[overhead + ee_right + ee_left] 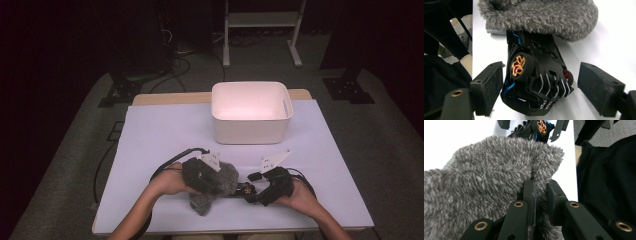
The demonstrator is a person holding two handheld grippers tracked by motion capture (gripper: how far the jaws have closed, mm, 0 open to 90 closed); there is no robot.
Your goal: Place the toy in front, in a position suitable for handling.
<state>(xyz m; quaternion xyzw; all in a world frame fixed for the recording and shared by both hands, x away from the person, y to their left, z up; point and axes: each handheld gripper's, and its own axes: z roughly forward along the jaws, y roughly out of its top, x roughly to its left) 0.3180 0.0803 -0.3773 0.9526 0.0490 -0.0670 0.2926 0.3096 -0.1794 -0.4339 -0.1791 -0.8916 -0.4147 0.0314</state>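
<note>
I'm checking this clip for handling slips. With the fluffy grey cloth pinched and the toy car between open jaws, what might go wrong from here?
1. The left gripper pinches only an edge of the grey cloth, which drapes over the toy car; pulling it may drag or tip the car.
2. The right gripper has open jaws beside the car, not pressing it, so the car lies loose on the white table and might roll on its wheels.

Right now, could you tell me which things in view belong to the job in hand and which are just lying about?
In the job:
grey fluffy cloth, pinched by the left gripper
black toy car, between the open right gripper jaws

Lying about:
white bin
</note>
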